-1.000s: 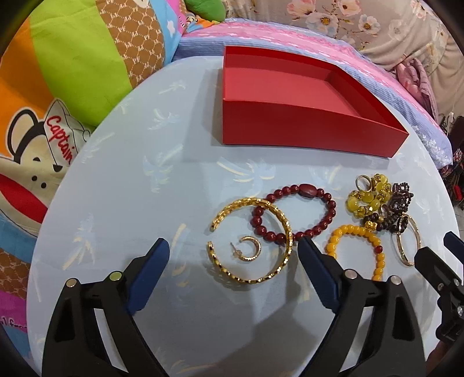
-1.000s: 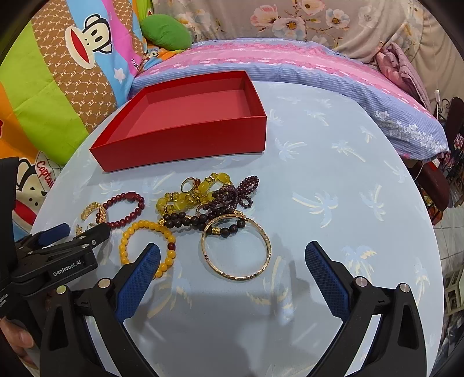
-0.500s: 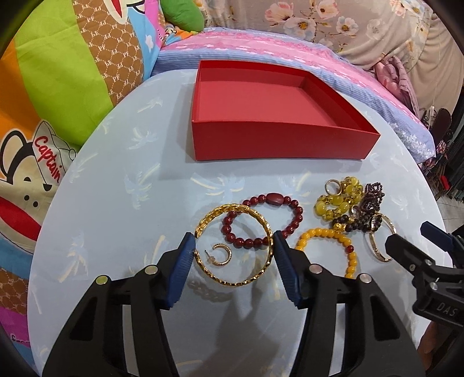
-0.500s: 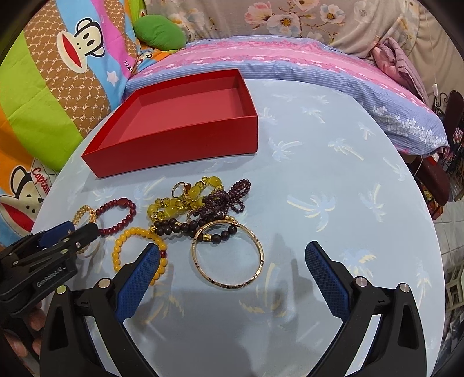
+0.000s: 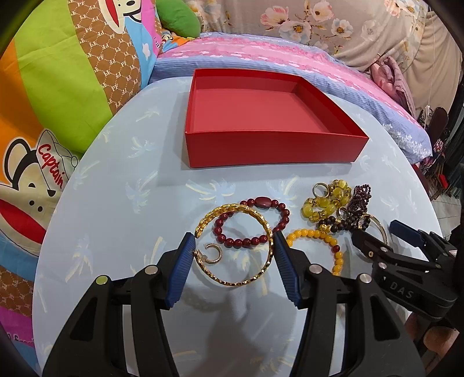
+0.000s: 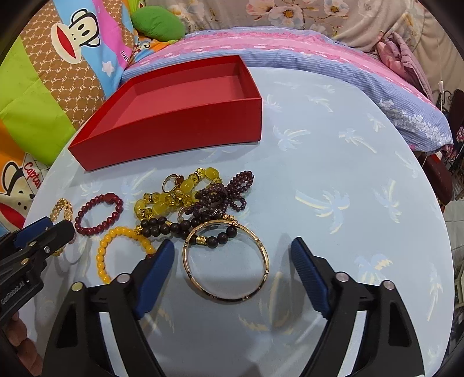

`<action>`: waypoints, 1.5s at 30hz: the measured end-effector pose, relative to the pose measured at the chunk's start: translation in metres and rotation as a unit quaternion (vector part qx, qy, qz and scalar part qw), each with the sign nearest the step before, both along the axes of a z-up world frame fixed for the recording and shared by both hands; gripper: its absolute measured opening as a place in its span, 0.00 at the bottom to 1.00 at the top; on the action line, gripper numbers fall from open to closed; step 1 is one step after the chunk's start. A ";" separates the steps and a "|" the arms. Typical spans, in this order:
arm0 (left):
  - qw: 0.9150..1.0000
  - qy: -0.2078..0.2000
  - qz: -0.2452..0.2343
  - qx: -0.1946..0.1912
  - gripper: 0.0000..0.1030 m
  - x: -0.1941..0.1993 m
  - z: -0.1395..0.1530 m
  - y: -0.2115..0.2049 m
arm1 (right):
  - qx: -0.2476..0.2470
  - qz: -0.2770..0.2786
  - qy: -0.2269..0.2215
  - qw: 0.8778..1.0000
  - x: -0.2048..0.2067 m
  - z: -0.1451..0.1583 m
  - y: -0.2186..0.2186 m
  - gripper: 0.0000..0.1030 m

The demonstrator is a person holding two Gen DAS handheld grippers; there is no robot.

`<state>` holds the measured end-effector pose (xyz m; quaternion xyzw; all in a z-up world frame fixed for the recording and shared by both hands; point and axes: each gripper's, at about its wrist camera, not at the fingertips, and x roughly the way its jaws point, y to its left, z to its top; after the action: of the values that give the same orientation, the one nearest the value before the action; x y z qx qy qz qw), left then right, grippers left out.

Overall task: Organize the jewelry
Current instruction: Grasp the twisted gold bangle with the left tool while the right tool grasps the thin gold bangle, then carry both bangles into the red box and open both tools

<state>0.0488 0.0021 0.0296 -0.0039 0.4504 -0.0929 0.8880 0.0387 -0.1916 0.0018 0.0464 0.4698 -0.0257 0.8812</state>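
Both pairs of jaws have just been closing. The left hand-held gripper [image 5: 233, 246] now seems to pinch the gold bangle [image 5: 237, 246], probably touching. The right hand-held gripper [image 6: 232, 255] stands wider around the thin bangle [image 6: 226, 261] on the counter [image 6: 333, 174]. Next: grip, lift into the red box [image 5: 261, 116].

Palm-print blue table [image 5: 121, 185]; cartoon cushion [image 5: 58, 95]; floral drape [image 5: 333, 26]
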 end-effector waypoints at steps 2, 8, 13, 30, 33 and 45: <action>1.000 0.000 0.000 0.000 0.51 0.000 0.000 0.000 | -0.009 0.002 -0.003 1.000 0.000 -0.002 0.002 0.68; 1.000 0.000 0.000 0.001 0.51 0.000 0.000 0.000 | -0.017 0.009 -0.010 1.000 -0.005 -0.001 0.003 0.55; 1.000 -0.003 -0.001 -0.002 0.51 -0.001 0.005 0.003 | 0.000 0.012 -0.017 1.000 -0.013 0.007 0.001 0.55; 0.998 -0.067 -0.023 0.003 0.51 0.079 0.075 -0.003 | 0.031 0.051 -0.087 0.994 0.076 0.103 0.004 0.55; 0.997 -0.073 -0.029 0.007 0.51 0.112 0.082 -0.010 | 0.024 0.057 -0.096 0.993 0.116 0.114 0.007 0.55; 0.999 -0.019 -0.031 0.009 0.51 0.244 0.049 -0.032 | 0.016 0.071 -0.053 0.996 0.252 0.092 0.010 0.55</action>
<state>0.2926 -0.0300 0.0783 0.0197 0.4343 -0.1163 0.8930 0.2905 -0.1817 0.0936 0.0284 0.4248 0.0467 0.9036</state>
